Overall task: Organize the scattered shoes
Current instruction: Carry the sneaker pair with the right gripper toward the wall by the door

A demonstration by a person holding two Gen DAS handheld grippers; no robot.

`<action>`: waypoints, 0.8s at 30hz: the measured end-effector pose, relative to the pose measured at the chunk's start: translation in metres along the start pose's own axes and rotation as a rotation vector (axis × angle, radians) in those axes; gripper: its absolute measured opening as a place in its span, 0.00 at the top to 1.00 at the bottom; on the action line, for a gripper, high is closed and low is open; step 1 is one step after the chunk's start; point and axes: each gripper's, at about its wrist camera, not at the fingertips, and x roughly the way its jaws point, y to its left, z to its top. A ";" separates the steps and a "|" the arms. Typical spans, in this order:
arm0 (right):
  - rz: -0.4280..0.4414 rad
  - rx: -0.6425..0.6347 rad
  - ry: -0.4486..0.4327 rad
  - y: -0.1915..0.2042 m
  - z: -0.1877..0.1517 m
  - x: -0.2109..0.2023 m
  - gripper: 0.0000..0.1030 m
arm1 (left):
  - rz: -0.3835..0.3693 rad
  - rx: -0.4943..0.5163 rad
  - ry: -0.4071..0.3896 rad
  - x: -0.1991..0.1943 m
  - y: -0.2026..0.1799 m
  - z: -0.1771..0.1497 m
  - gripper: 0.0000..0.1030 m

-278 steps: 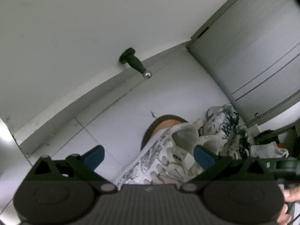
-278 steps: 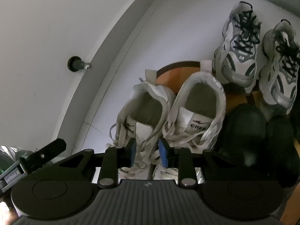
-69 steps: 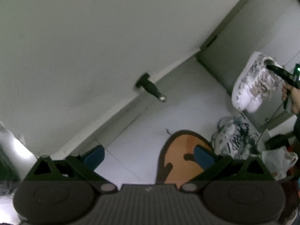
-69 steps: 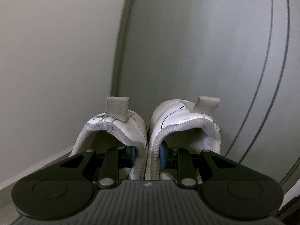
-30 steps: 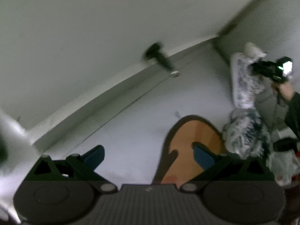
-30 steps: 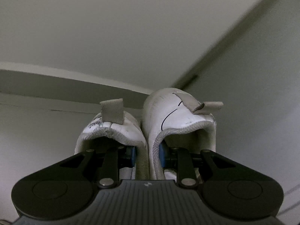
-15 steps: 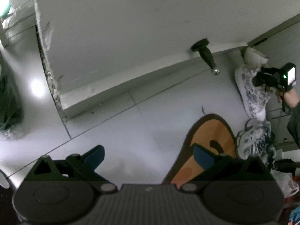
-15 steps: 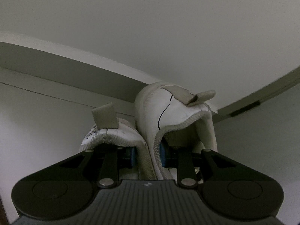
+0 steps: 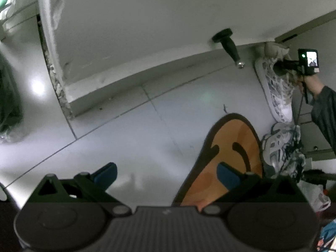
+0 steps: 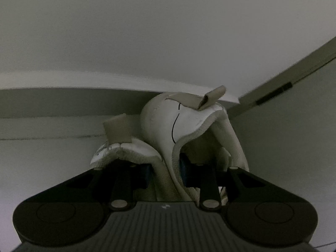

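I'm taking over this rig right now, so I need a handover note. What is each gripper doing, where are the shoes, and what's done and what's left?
Right gripper: shut on the white sneakers, one finger inside each shoe and the inner collars pinched together.
Left gripper: open and empty, above the floor by the orange mat.
Shoes: the white pair hangs toes-down near the corner where the wall meets the cabinet. I cannot tell whether they touch the floor. The grey sneakers lie at the mat's edge.
Done: white pair lifted and carried to the wall.
Left: set the pair down and release it, then tidy the grey pair.
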 end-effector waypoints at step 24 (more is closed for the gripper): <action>-0.219 0.005 -0.011 0.084 0.024 -0.063 0.14 | 0.025 -0.008 0.084 0.000 0.019 -0.016 0.01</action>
